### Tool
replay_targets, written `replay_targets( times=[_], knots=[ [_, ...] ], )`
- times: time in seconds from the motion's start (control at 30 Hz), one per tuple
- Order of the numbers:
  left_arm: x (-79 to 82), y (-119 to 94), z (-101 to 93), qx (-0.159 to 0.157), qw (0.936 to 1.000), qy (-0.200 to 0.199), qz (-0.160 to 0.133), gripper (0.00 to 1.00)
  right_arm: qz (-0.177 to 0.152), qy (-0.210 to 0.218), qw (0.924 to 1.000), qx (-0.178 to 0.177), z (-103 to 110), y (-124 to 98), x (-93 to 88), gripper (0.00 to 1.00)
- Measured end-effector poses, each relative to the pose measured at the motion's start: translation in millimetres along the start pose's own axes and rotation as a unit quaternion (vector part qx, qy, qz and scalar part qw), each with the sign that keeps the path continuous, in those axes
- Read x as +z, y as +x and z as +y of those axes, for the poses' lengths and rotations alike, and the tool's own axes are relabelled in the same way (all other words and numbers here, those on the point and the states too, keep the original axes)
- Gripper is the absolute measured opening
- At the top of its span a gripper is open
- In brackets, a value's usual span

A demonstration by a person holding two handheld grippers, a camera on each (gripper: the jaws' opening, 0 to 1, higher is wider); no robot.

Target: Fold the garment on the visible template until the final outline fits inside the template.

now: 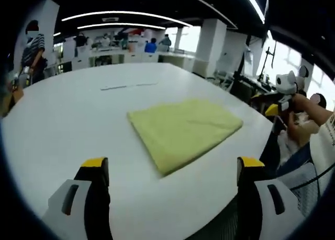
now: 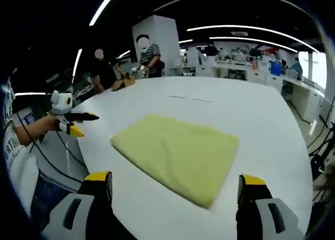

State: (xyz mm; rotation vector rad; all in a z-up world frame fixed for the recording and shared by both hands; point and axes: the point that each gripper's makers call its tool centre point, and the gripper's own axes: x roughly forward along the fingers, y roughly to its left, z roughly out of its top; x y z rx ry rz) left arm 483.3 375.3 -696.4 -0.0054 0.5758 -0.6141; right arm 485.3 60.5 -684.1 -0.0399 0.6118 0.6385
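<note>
A yellow-green cloth lies folded flat into a rough rectangle on the white table. My left gripper hovers just short of its near corner, jaws spread wide with nothing between them. From the opposite side, my right gripper faces the same cloth, also open and empty, its yellow-tipped jaws level with the near edge. The right gripper appears in the left gripper view at the far right, held by a hand off the table's edge. The left gripper appears in the right gripper view beyond the table's left rim.
Two thin dark marks lie on the table beyond the cloth, also marks. People stand at the far end beside desks. A person's arm and cables hang off the table's rim. Bare table surrounds the cloth.
</note>
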Motion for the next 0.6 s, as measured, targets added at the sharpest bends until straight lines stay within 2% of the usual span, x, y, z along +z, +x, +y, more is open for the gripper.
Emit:
replay_targets(
  times=[0.33,0.6],
  knots=[
    [0.8,-1.8,2.8,0.005,0.9999,-0.013,-0.004,0.99,0.01,-0.004,0.9999,-0.005,-0.5,-1.8,-4.6,0.99],
    [0.5,-4.3,3.5,0.011,0.9999,-0.008,0.0,0.99,0.015,-0.008,0.9999,-0.003,1.8,-0.7,-8.2,0.98]
  ],
)
